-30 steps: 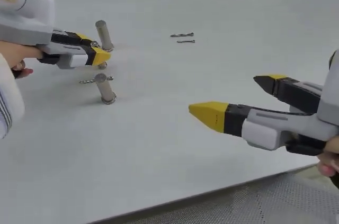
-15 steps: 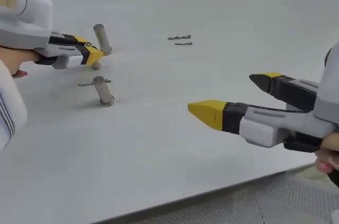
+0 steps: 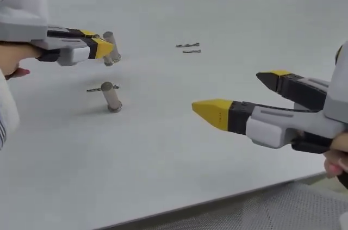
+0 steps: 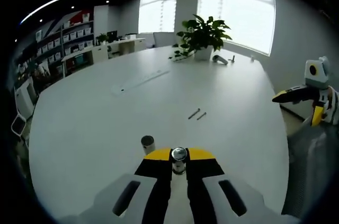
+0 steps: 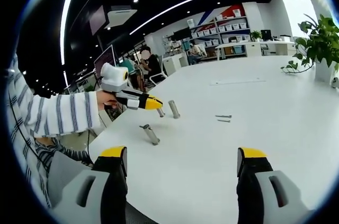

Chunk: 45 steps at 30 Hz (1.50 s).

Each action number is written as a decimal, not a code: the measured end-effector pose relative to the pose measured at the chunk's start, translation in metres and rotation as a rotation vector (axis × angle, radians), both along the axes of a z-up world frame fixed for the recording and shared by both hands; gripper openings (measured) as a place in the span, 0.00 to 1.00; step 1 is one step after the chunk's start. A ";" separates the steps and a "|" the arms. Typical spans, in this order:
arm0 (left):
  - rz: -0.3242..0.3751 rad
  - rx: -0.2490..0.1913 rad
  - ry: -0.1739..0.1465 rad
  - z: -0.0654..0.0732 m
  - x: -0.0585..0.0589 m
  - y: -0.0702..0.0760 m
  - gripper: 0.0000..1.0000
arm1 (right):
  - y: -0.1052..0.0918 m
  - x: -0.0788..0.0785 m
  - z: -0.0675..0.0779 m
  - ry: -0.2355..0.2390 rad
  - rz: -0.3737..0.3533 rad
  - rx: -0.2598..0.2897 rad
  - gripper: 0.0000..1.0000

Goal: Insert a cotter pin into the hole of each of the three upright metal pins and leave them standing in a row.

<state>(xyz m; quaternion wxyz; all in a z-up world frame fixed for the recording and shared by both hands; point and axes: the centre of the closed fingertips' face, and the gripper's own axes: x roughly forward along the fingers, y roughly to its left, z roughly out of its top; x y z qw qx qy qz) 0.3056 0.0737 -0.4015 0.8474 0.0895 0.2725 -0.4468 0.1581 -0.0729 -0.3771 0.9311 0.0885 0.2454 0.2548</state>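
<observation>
Head view: the left gripper [image 3: 106,49] reaches in level from the left, near a fitted pin [image 3: 111,97] with a cotter through its top. The right gripper [image 3: 228,93] hovers wide open and empty, well apart from the loose cotter pins [image 3: 187,45].

Left gripper view: the jaws are closed on an upright pin [image 4: 179,154]. It should be held steady, hole turned toward the right gripper.

Right gripper view: the loose cotter pins [image 5: 223,116] lie ahead, and one should be picked up by its head.

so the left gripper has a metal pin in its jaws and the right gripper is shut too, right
No, the right gripper is open, its jaws wide apart, as the right gripper view shows. The left gripper does hold a metal pin.
</observation>
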 end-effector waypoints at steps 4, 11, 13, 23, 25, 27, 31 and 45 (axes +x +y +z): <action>-0.005 -0.029 0.004 0.012 -0.010 -0.010 0.05 | 0.003 0.000 0.005 -0.007 -0.003 0.034 0.89; -0.033 -0.057 -0.005 0.023 -0.024 -0.025 0.05 | 0.010 -0.005 0.004 0.014 0.011 0.044 0.95; -0.037 -0.064 0.002 0.023 -0.026 -0.028 0.05 | 0.013 -0.006 0.006 0.016 0.018 0.064 0.96; -0.082 0.002 0.012 0.015 -0.068 -0.051 0.05 | 0.014 -0.011 0.001 0.032 0.027 0.045 0.98; -0.086 0.008 0.020 0.012 -0.075 -0.056 0.05 | 0.014 -0.014 -0.001 0.040 0.036 0.038 0.98; -0.118 -0.001 0.023 0.008 -0.086 -0.064 0.05 | 0.015 -0.016 -0.002 0.043 0.042 0.034 0.98; -0.125 -0.010 0.046 -0.002 -0.101 -0.075 0.05 | 0.017 -0.018 -0.003 0.047 0.057 0.025 0.98; -0.010 0.090 0.010 -0.026 -0.120 -0.071 0.05 | 0.020 -0.022 -0.011 0.060 0.084 0.001 0.97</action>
